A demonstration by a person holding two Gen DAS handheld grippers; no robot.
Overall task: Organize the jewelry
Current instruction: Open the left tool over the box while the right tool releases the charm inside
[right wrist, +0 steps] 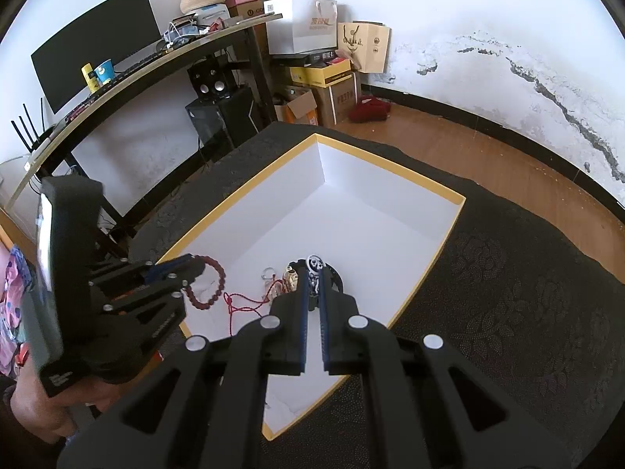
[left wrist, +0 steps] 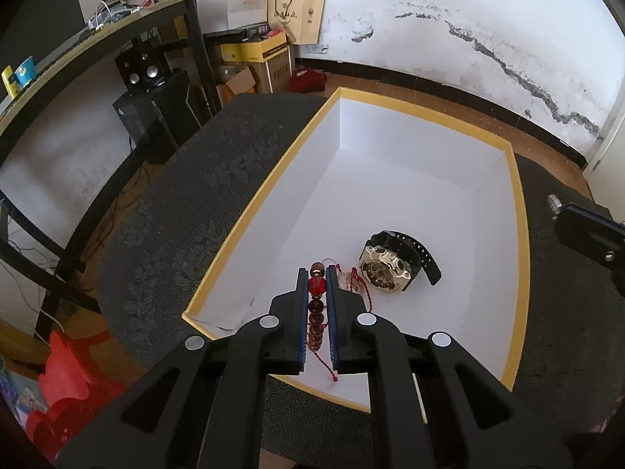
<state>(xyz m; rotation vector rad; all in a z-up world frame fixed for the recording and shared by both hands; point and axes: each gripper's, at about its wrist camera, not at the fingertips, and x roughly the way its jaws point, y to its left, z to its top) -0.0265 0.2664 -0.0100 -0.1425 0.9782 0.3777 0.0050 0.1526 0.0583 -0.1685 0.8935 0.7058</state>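
Left wrist view: left claw [left wrist: 317, 273] closed on red bead bracelet [left wrist: 315, 305], beads pinched between the blue pads, red cord [left wrist: 326, 365] trailing toward 6 o'clock. Gold-faced watch [left wrist: 390, 269] lying on the white floor of the yellow-rimmed box [left wrist: 242, 219], at 3 o'clock of the claw tips; black strap partly behind the case. Small clear item beside the claw, hard to make out. Box set on dark patterned worktop [left wrist: 187, 215].

Right wrist view: right claw [right wrist: 313, 269] closed on a silver-and-blue ornament [right wrist: 315, 265], lower part hidden between the pads. Watch mostly hidden behind the fingers. At 9 o'clock, left claw [right wrist: 193, 269] with bead loop hanging over the box.
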